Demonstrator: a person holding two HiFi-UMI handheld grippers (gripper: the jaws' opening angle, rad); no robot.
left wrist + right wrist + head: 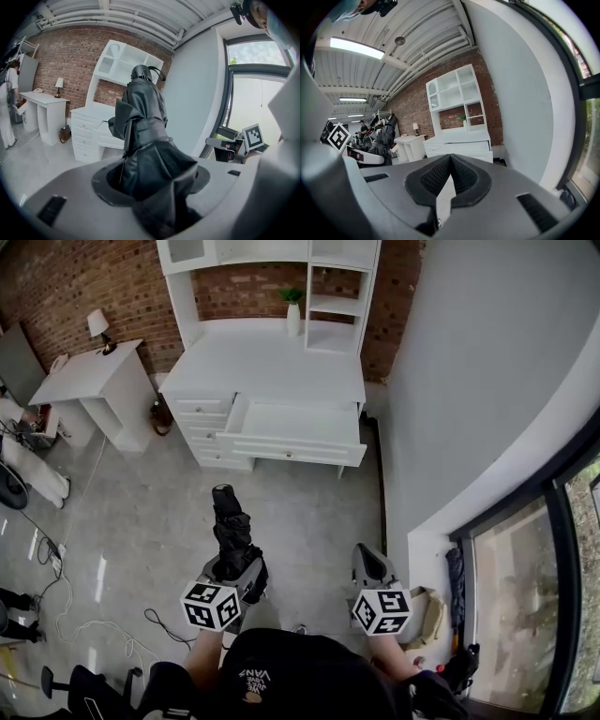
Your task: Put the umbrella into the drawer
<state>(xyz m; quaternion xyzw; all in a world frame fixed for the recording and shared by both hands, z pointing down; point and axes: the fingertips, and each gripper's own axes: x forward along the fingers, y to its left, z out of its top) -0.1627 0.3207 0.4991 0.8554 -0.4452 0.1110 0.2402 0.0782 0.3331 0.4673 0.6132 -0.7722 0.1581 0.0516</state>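
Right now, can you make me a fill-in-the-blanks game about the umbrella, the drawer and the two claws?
The folded black fabric umbrella is gripped by the ___.
The wide white wooden drawer of the white desk stands ___.
The right claw holds ___.
Missing words: left claw, open, nothing.

The right gripper (451,157) has its jaws closed tip to tip, with nothing between them. Beyond them the white cabinet (459,140) with its shelf unit stands against the brick wall (410,105). Left of the cabinet is a small white table (408,141) bearing a lamp (416,126). Further left, the left gripper (375,151) holds a black folded umbrella (384,133) pointing upward.
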